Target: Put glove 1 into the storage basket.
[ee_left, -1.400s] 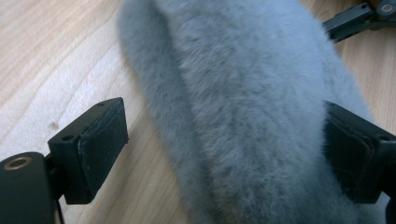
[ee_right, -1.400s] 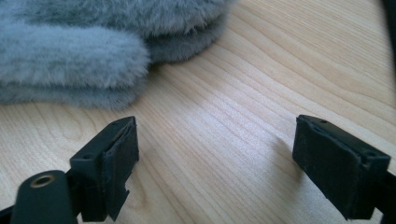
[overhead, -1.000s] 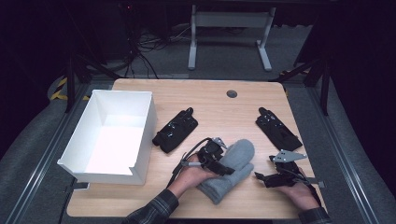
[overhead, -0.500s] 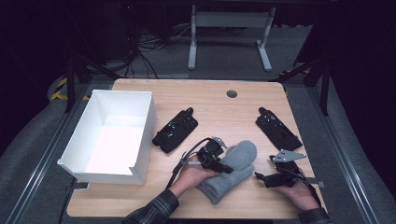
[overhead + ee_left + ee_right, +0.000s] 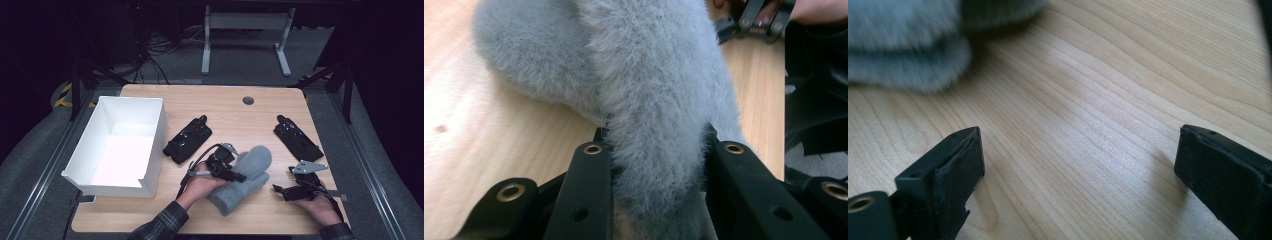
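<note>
A fluffy grey mitten (image 5: 243, 179) lies on the wooden table (image 5: 235, 117) near its front edge. My left gripper (image 5: 239, 176) reaches over it from the left, and its jaws have just been closing with the mitten between them. In the left gripper view both black jaws squeeze the grey mitten (image 5: 659, 100) at its narrow part. My right gripper (image 5: 276, 190) rests low on the table just right of the mitten. Its jaws stand wide apart over bare wood (image 5: 1083, 120) with nothing between them, and the mitten's edge (image 5: 908, 45) shows at the upper left.
A white open box (image 5: 120, 142) stands at the table's left. Two flat black holders lie farther back, one in the middle (image 5: 188, 140) and one at the right (image 5: 298, 137). A round cable hole (image 5: 248, 100) sits near the far edge.
The left gripper's jaws have closed onto the grey mitten and the hand has lifted slightly. The right gripper has stayed where it was.
</note>
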A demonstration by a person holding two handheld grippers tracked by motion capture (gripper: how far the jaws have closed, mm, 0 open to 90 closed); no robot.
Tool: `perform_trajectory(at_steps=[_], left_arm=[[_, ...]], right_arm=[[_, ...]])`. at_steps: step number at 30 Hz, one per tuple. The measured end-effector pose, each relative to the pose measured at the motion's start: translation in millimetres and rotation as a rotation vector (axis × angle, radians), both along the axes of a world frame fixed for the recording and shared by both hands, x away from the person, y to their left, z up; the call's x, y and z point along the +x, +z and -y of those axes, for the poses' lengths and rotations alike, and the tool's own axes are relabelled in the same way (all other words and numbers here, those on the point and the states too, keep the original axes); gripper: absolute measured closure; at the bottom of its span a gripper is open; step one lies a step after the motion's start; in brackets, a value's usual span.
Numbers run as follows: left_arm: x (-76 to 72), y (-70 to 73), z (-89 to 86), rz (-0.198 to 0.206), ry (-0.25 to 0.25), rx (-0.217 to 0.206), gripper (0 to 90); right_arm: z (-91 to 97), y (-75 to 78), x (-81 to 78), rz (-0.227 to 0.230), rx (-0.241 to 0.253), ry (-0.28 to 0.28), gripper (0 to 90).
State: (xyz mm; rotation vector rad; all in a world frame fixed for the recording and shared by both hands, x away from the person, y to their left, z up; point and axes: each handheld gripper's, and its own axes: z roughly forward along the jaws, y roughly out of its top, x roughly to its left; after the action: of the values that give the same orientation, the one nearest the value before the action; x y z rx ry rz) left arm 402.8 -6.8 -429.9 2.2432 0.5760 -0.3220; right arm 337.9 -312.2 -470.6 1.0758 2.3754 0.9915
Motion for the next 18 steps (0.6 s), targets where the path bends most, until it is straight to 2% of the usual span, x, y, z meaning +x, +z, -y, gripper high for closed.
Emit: perform_trajectory(at_steps=[6,9,13,16,18], left_arm=[[2.4,17.0,-19.1,0.029,0.046,-0.026,72.0],[3.2,22.9,-24.5,0.039,0.054,-0.032,72.0],[2.6,34.3,-33.3,0.057,0.088,-0.052,72.0],[2.7,44.0,-38.3,0.091,0.106,-0.030,71.9],[3.4,50.4,-42.2,0.097,0.115,-0.036,71.8]], right_arm=[[-0.2,-0.2,-0.2,0.001,-0.002,-0.001,5.5],[-0.1,-0.1,-0.2,0.001,-0.002,0.000,5.5],[-0.2,-0.1,-0.2,0.001,-0.001,-0.001,5.5],[-0.1,-0.1,-0.1,0.001,-0.002,0.001,5.5],[-0.2,-0.2,-0.2,0.001,-0.002,0.000,5.5]])
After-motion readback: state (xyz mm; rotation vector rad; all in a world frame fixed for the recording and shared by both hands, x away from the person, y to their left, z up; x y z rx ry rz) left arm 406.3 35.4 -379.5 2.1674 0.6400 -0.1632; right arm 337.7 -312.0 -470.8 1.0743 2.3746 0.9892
